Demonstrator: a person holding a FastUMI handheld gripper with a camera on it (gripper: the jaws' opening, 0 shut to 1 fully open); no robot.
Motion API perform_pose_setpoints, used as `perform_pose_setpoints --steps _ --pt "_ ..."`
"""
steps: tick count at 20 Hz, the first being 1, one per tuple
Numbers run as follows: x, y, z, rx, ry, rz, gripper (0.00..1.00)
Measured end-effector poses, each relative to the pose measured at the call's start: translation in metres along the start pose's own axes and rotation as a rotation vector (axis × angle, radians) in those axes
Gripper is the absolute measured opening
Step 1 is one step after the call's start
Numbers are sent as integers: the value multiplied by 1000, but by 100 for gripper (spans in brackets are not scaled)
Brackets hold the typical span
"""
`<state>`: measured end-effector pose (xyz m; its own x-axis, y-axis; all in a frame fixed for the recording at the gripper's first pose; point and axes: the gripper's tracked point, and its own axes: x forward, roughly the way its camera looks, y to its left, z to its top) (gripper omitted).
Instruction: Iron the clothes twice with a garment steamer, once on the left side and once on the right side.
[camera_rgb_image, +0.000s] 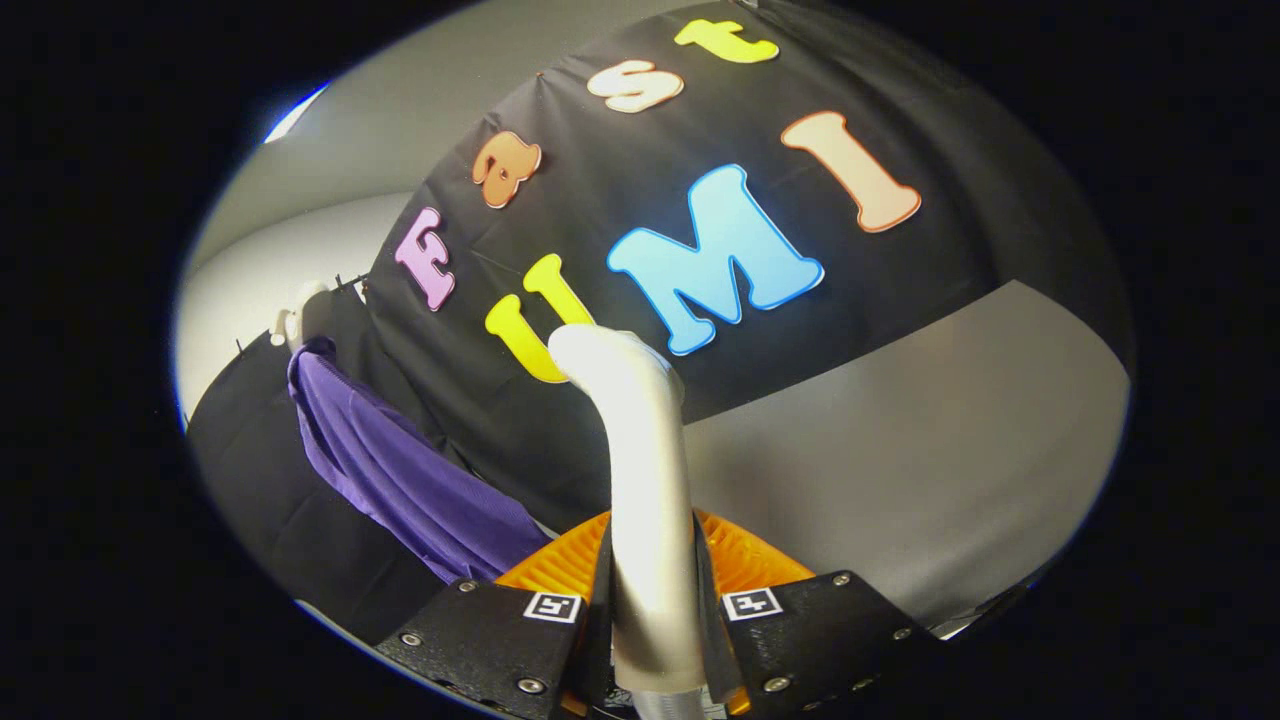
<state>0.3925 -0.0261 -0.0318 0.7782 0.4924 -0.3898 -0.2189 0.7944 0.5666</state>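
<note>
Steamer (645, 470) sits clamped in my tool (652, 600): the pale, tube-like handle rises straight up between the two fingers, both of which press against its sides, so the tool is closed down to the width of that handle and no further. From the fingers the handle runs away from me and curves over at its far end toward the left, its rounded top standing against the booth wall (900, 260). I cannot make out the steamer's head or nozzle face from here, only the neck and the bend.

The clothes I am meant to work on are a purple garment (400, 470), hanging well off to the left of the steamer and beyond the fingers. It drapes downward in long folds from a white hanger (300, 320) near its top, with black cloth behind and below it. The lower part of the garment comes close to the left finger in my view, but the steamer's bent end is apart from the fabric, not touching it.

To the right of the steamer lies a plain grey surface (900, 480), stretching out under the dark wall.
</note>
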Motion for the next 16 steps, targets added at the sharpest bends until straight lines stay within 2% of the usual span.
perform_pose_setpoints --steps 4,10,16 --pt "-58 29 -28 -27 -95 -51 37" --pt "-119 71 -92 -106 -123 -115 37" --pt "-157 93 -150 -114 -169 -182 37"
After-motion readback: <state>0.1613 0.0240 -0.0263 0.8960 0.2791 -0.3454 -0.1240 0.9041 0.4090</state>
